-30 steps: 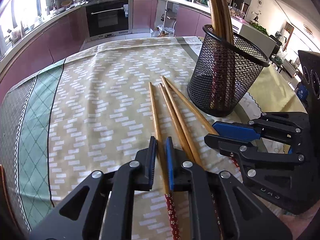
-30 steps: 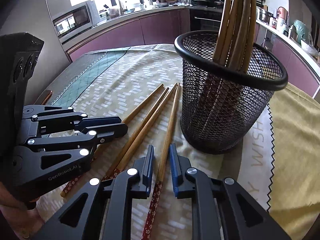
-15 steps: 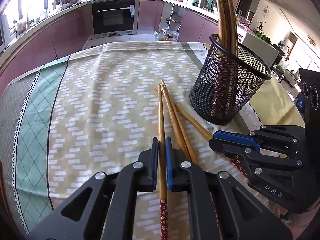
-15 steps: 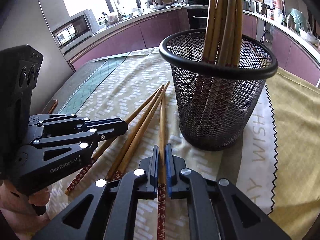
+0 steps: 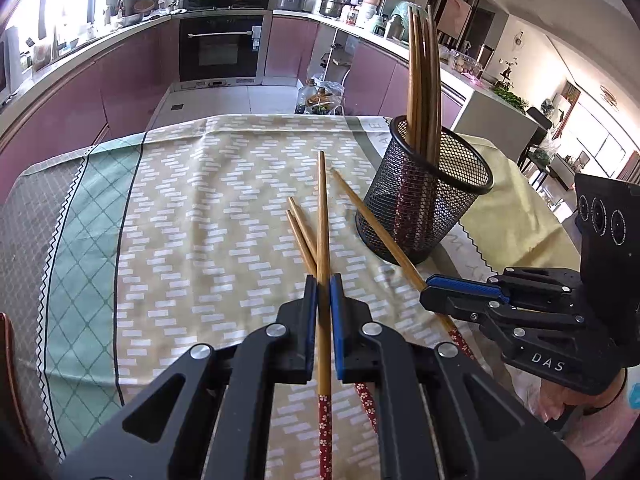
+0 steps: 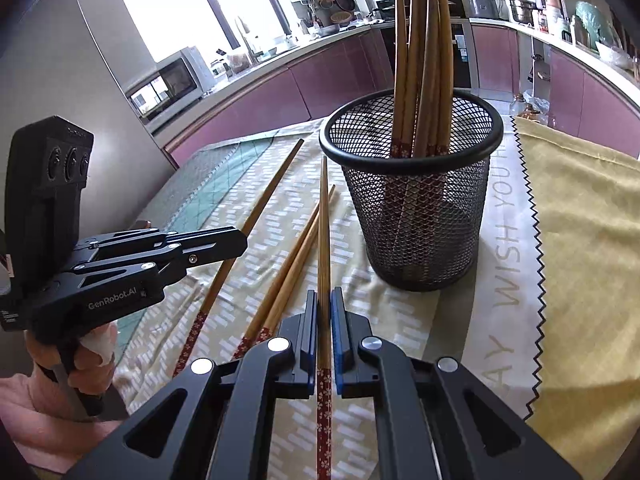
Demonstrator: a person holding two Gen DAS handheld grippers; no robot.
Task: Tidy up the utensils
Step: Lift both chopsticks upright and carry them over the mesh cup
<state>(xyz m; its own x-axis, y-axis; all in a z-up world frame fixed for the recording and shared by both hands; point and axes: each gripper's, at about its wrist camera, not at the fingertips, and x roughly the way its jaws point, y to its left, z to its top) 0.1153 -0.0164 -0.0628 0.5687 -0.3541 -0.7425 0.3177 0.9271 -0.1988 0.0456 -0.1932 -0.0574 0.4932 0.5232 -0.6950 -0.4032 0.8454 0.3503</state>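
Chopsticks clamped in both grippers

Left gripper (image 5: 323, 292): closed on a chopstick (image 5: 322, 216), frame centre, tip raised. Right gripper (image 6: 324, 304): closed on another (image 6: 324, 232). Two loose ones (image 6: 288, 276) left of centre; more upright in cup (image 6: 416, 208).

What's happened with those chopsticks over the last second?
Each gripper has clamped one chopstick and lifted it off the cloth: left gripper on its chopstick, right gripper on another. The two loose chopsticks and mesh holder stayed put.
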